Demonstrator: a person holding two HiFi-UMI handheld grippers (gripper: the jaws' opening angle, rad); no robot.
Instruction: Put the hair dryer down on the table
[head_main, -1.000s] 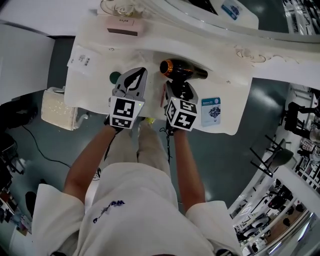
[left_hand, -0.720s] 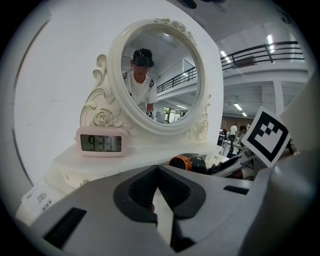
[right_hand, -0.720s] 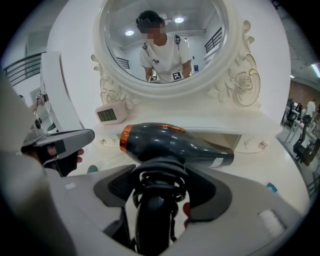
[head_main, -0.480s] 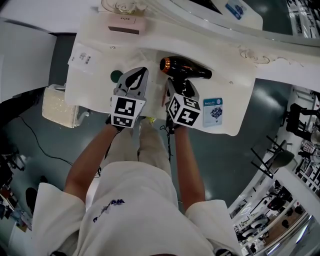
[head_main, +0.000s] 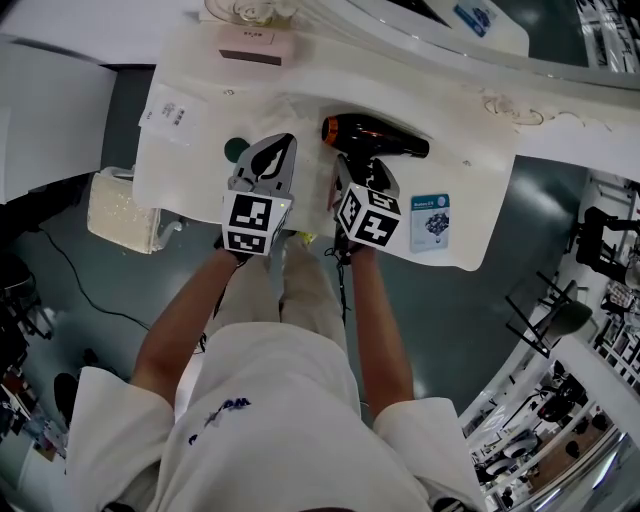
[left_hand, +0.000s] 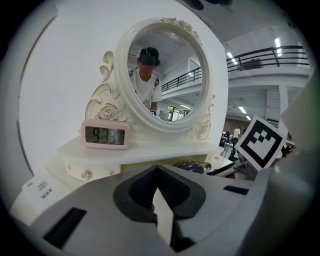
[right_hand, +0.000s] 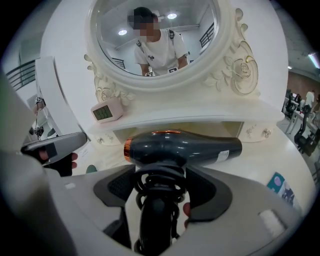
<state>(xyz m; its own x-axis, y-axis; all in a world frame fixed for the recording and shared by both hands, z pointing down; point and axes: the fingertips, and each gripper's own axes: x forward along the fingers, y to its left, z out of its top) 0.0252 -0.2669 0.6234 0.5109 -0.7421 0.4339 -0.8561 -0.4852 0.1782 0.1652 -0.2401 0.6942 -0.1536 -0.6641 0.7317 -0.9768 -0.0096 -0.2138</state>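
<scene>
A black hair dryer (head_main: 375, 138) with a copper ring lies on its side on the white dressing table (head_main: 300, 95), nozzle pointing right. In the right gripper view the hair dryer (right_hand: 182, 147) fills the middle, its cord wound round the handle. My right gripper (head_main: 366, 172) stands open, and the handle lies between its jaws with a slit of light on either side. To the left, my left gripper (head_main: 284, 142) is shut with nothing in it and hovers over the table. The left gripper (left_hand: 157, 168) shows its tips touching in its own view.
A pink digital clock (head_main: 250, 45) stands on the shelf under an oval mirror (left_hand: 160, 75). A blue card (head_main: 430, 222) lies at the table's front right, a green round thing (head_main: 235, 150) left of my left gripper and a paper label (head_main: 172, 112) at the far left.
The head view has shifted slightly. The hair dryer stays lying on the table with the right gripper's jaws about its handle; the left gripper holds its place.
</scene>
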